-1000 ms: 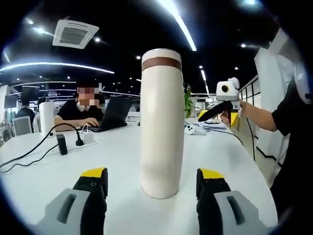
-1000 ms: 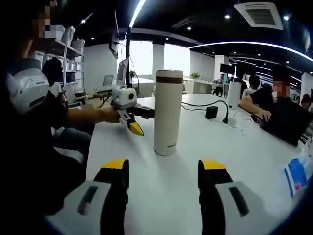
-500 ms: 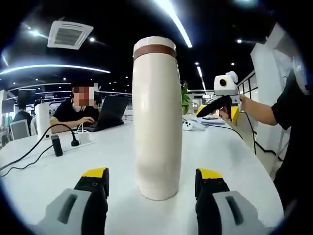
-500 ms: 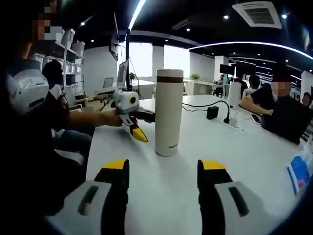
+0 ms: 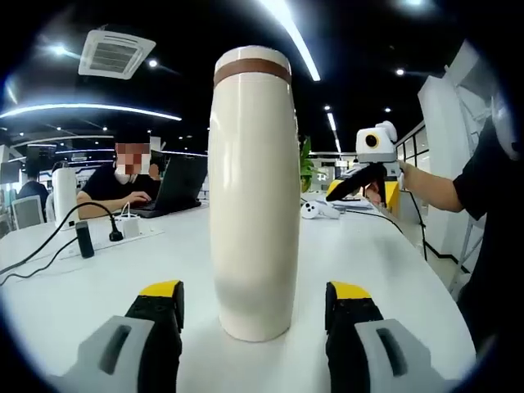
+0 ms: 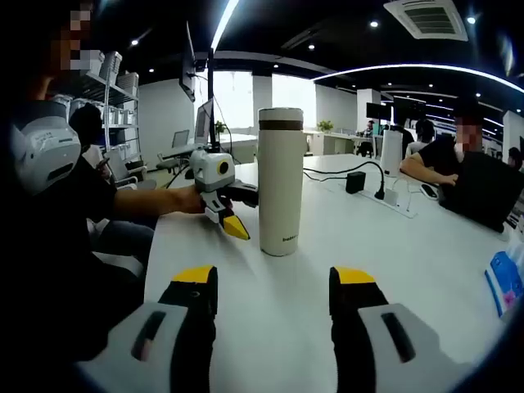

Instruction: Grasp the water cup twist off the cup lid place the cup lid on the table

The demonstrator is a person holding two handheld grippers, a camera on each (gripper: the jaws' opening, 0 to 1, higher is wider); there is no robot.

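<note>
A tall cream water cup [image 5: 252,196] with a brown band under its lid [image 5: 252,61] stands upright on the white table [image 5: 65,295]. My left gripper [image 5: 250,299] is open, its yellow-tipped jaws on either side of the cup's base, not touching it. In the right gripper view the same cup [image 6: 281,182] stands farther off, and the left gripper [image 6: 230,210] reaches toward it from the left. My right gripper [image 6: 273,286] is open and empty, well short of the cup. The right gripper [image 5: 364,182] also appears in the left gripper view, beyond the cup at the right.
A power strip with a plugged adapter and black cables [image 5: 98,237] lies on the table at the left. People work at a laptop [image 5: 176,187] at the far side. A white mouse [image 5: 311,210] and a blue packet [image 6: 506,282] lie on the table.
My left gripper has moved closer to the cup, which now looms larger between its jaws. The right gripper has barely moved.
</note>
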